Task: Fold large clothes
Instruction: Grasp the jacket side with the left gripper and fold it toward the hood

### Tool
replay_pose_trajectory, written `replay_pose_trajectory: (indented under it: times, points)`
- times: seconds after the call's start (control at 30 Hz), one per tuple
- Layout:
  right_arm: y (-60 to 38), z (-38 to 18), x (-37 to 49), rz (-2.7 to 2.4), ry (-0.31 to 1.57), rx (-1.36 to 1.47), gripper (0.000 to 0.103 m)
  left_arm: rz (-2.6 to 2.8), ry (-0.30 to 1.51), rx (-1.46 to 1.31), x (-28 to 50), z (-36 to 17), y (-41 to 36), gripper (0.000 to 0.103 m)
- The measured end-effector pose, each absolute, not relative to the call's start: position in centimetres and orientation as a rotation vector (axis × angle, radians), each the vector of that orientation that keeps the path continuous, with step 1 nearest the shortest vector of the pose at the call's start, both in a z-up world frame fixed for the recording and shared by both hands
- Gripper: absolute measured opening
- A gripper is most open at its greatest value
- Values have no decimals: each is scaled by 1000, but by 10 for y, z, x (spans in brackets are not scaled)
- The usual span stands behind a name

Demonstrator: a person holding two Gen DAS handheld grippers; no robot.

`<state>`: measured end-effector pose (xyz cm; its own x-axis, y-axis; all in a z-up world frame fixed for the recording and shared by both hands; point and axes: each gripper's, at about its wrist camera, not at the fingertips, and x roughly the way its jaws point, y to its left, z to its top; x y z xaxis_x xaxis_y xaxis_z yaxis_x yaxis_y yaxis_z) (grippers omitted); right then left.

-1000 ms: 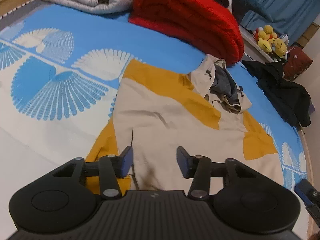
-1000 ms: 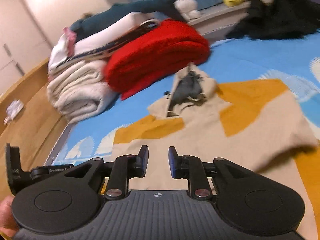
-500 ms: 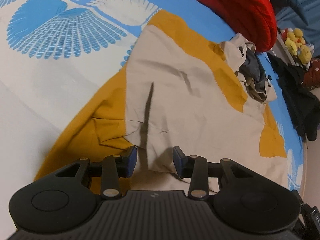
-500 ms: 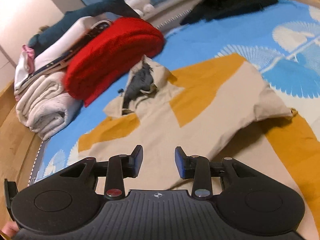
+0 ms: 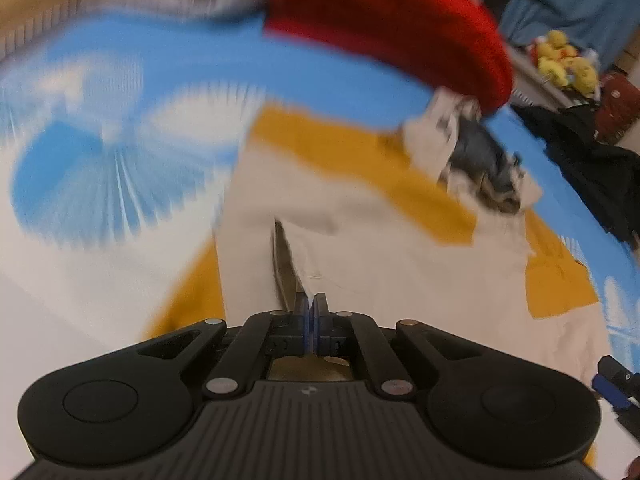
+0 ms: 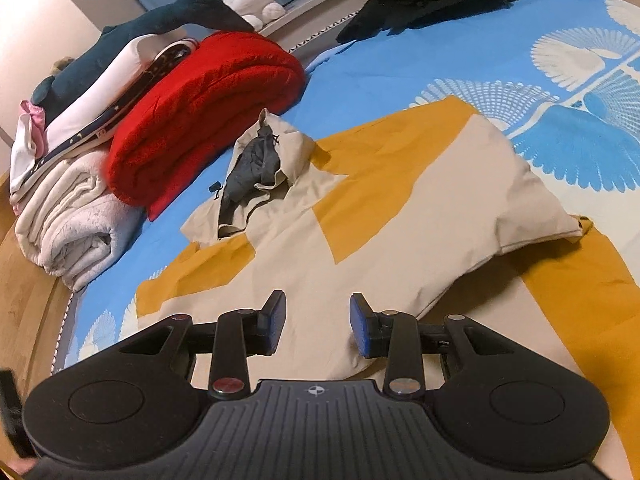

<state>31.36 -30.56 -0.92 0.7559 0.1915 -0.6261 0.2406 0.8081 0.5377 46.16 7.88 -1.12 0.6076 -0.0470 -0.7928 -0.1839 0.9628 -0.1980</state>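
Blue fan-print bedspread (image 6: 400,52), red blanket (image 6: 208,92), wooden floor (image 6: 24,300)

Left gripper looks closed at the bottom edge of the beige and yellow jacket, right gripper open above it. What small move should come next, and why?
Probably the right gripper should lower and close on the hem of the jacket. Its jaws stand open with cloth below them, not gripped, while the left gripper is shut at the hem, apparently pinching fabric. With both corners held, the lower part could likely be lifted and folded toward the hood.

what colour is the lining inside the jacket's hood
Dark grey, inside the beige hood of the jacket; clearest in the right wrist view.
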Motion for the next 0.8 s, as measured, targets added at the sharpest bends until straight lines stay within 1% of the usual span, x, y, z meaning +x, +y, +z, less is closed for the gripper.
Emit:
replay_pose_trajectory:
  times: [0.07, 0.13, 0.17, 0.23, 0.3, 0.37, 0.5, 0.67, 0.77, 0.8]
  points:
    - [-305, -9, 315, -31, 727, 633, 38, 118, 851, -242, 459, 3, 80, 1]
    - [-306, -11, 317, -38, 730, 631, 38, 169, 825, -247, 458, 8, 89, 2]
    - [-306, -12, 318, -42, 733, 631, 38, 195, 830, -264, 458, 6, 95, 2]
    - [-307, -15, 320, -53, 740, 629, 38, 230, 856, -278, 462, 0, 101, 7]
    - [-308, -17, 323, -66, 747, 631, 38, 272, 852, -215, 463, -2, 100, 8]
    - [-309, -19, 325, -79, 753, 638, 38, 260, 836, -160, 464, 0, 96, 12]
    - [-308, -21, 327, -99, 758, 624, 38, 183, 857, -240, 462, -2, 97, 12]
    - [-314, -24, 330, -135, 769, 626, 38, 128, 936, -315, 466, -20, 98, 12]
    - [-325, -27, 332, -173, 781, 647, 38, 138, 995, -393, 469, -34, 105, 20]
    - [-330, -30, 332, -198, 793, 658, 38, 148, 1012, -413, 470, -38, 108, 26]
